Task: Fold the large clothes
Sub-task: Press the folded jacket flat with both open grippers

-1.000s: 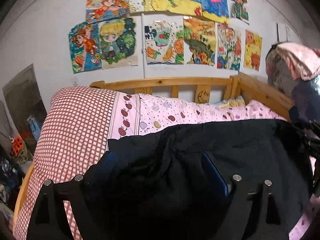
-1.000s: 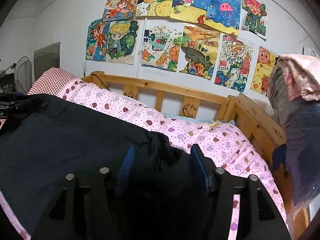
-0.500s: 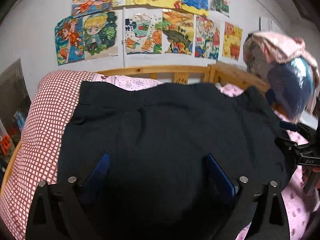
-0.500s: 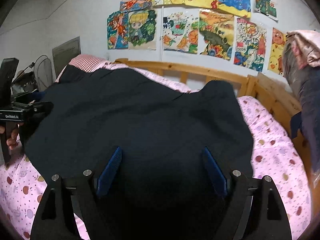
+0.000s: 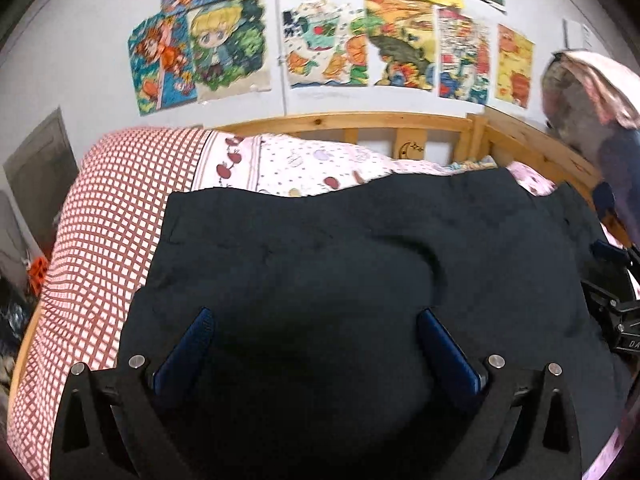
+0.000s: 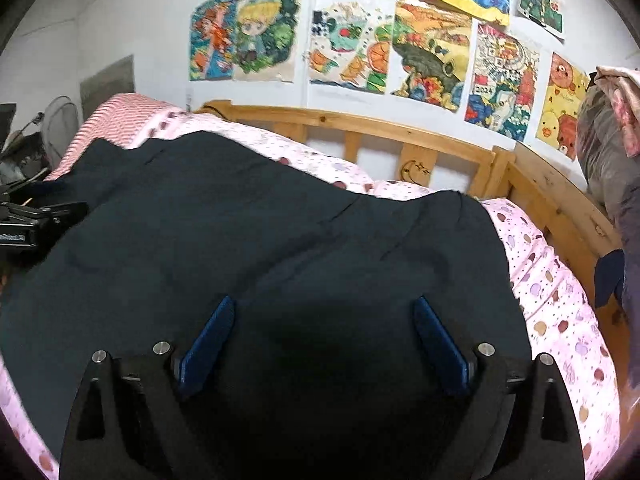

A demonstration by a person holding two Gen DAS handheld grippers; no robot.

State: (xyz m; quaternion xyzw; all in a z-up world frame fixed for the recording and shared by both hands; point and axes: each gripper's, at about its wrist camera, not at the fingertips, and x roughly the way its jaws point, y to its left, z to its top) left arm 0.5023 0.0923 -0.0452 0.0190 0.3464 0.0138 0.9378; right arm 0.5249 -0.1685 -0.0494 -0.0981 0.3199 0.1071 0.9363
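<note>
Left wrist: black garment (image 5: 320,264) spreads beneath wide-set left gripper (image 5: 316,344).

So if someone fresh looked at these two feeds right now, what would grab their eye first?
Probably the big dark garment spread flat over the pink patterned bedding, filling the lower half of both views. Next, the row of bright cartoon drawings taped to the wall above the wooden headboard. The left tool and right tool both stand open above the cloth.

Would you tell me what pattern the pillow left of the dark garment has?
Red-and-white check, clearest in the left wrist view: pillow.
</note>
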